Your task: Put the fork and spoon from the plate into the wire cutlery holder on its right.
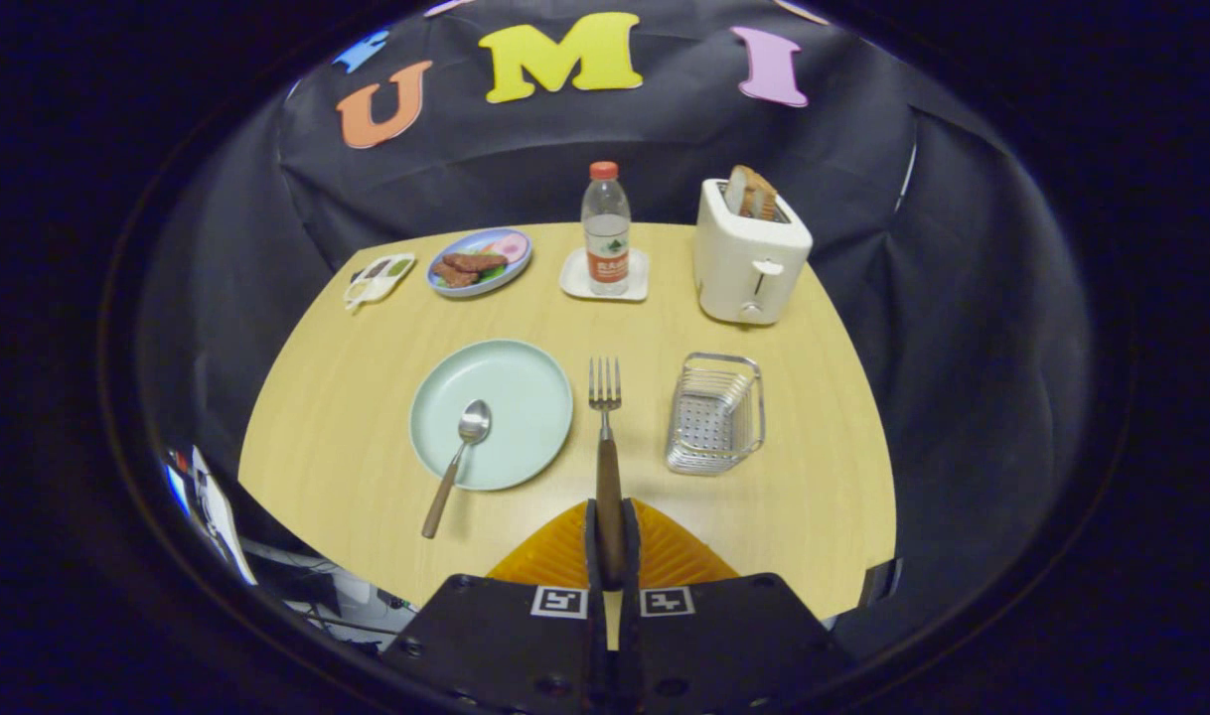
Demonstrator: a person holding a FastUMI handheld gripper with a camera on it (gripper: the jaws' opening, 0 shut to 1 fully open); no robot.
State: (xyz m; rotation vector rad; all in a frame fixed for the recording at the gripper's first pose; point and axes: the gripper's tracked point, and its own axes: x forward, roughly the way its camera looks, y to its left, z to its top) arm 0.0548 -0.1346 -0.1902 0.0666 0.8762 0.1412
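Between the gripper's (610, 551) 2 fingers we held the fork (606, 437) clamped by its handle, tines forward, between plate (526, 382) and wire cutlery holder (714, 415); spoon (458, 459) lay on the plate, awaiting pickup.

Even, fairly bright overhead light on the counter (367, 397); shadows are soft and short, sitting tight under the toaster (749, 253) and wire cutlery holder (716, 415). Mild sheen on the light green plate (516, 382), no hard glare. Strong fisheye: the counter's edges bow outward and the backdrop behind the toaster goes dark. Focus is sharp around the plate, softer at the tool (610, 551), whose fingers are clamped on the fork (605, 397) handle.
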